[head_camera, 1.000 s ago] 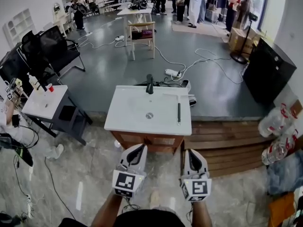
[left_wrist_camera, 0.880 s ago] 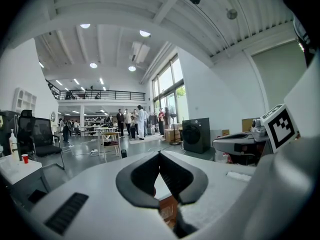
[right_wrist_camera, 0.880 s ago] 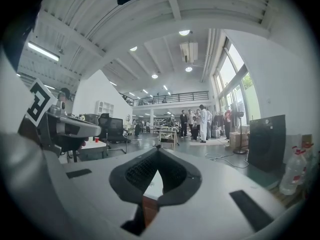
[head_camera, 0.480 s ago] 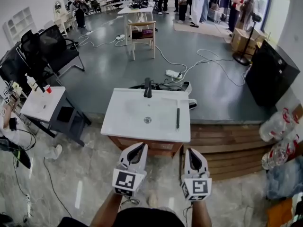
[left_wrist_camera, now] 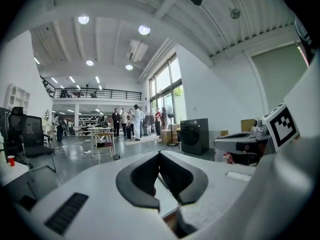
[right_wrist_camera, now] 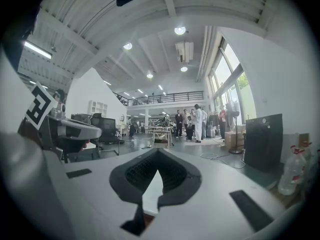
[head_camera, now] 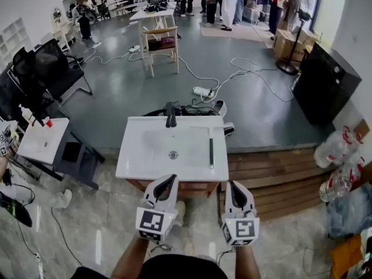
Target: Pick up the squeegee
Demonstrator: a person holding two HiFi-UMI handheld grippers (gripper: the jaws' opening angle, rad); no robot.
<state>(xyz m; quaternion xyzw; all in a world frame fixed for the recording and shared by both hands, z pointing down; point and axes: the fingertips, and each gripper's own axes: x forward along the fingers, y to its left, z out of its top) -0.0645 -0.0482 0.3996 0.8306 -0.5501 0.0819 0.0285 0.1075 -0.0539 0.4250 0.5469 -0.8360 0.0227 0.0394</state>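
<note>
Trouble spots first: neither gripper view gives me the squeegee at all. My own grey housings fill the lower half of both, with only a pale sliver showing through the gap under the pads. In the head view my forearms [head_camera: 129, 259] are cut off at the bottom edge, and the wooden cabinet [head_camera: 197, 186] under the sink [head_camera: 145, 161] shows only as a thin brown strip between my two tools.

Now the squeegee [head_camera: 211, 153]. From up here it's just a long, thin, dark strip, too small for me to say which end is blade and which is handle. It lies flat on the right-hand margin of the white sink, running front to back. It sits to the right of the drain [head_camera: 173, 154] and well apart from the black faucet [head_camera: 171, 114] at the back rim.

My left gripper [head_camera: 170, 179] [left_wrist_camera: 160, 156] hangs just short of the sink's near edge, jaws pressed together tip to tip with nothing between them. My right gripper [head_camera: 232, 185] [right_wrist_camera: 158, 154] sits beside it, jaws closed just the same and empty. It is the nearer one to the squeegee, a little to the right of its line, but clearly apart from it.
</note>
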